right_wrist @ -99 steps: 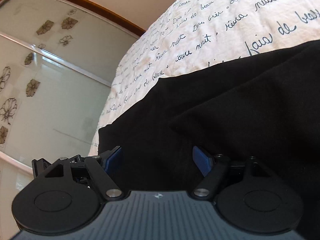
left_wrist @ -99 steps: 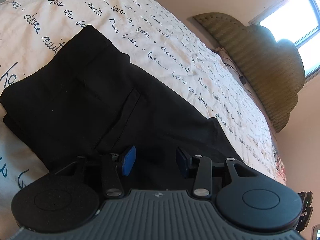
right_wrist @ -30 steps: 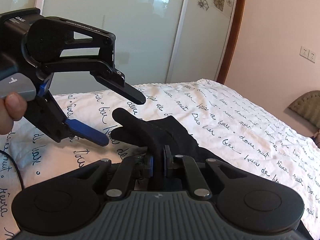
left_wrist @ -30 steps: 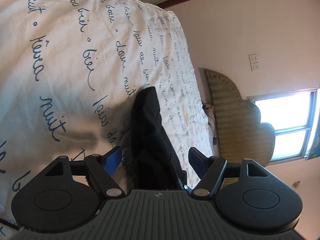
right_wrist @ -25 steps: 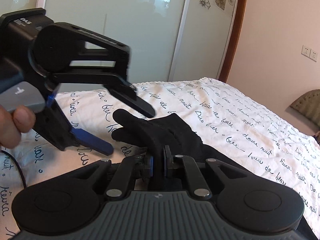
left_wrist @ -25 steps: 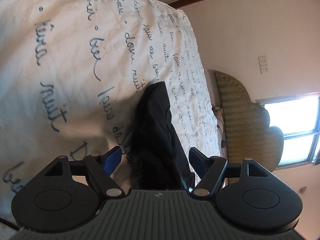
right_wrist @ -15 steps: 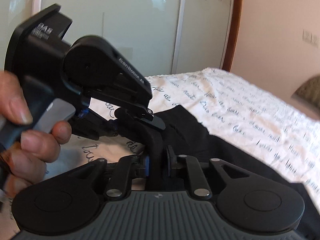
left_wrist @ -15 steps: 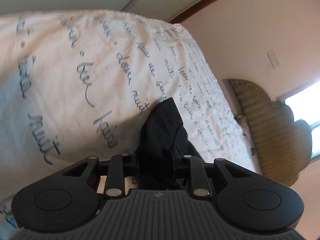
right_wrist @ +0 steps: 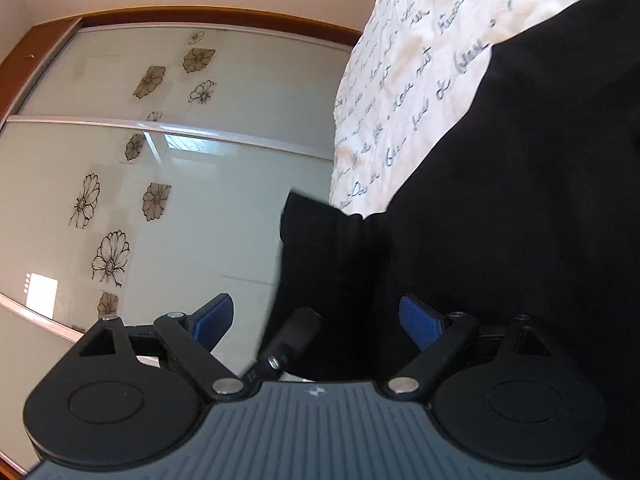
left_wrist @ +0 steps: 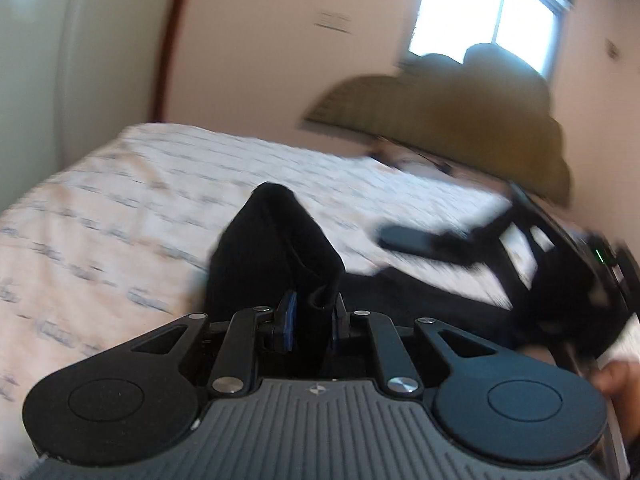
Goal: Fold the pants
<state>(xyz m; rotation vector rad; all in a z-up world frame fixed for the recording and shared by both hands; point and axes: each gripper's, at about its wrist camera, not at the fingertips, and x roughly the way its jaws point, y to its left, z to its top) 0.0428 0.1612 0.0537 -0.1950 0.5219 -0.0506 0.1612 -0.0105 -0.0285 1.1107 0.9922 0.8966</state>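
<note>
While the left gripper (left_wrist: pixel 312 318) closes on a bunched end of the pants (left_wrist: pixel 280 248), its blue pads press the black cloth from both sides, so that end stands up off the bed (left_wrist: pixel 132 200) in a peak. Judged purpose: a hand-over, one corner kept pinched so the fold does not fall open.

Right gripper (right_wrist: pixel 316 320): jaws opening, blue pads well apart, touching nothing that can be made out; black cloth lies between and beyond them, and a dark finger of the other tool pokes in near the bottom. In the left view it shows blurred at the right, above the bed.

Pants, main body: spread on the near part of the bed, right of the script-printed sheet (right_wrist: pixel 420 64).

Surroundings: headboard (left_wrist: pixel 460 112) and window (left_wrist: pixel 500 12) far right; flowered wardrobe doors (right_wrist: pixel 160 160) left in the right view.

Containers: none in view.
</note>
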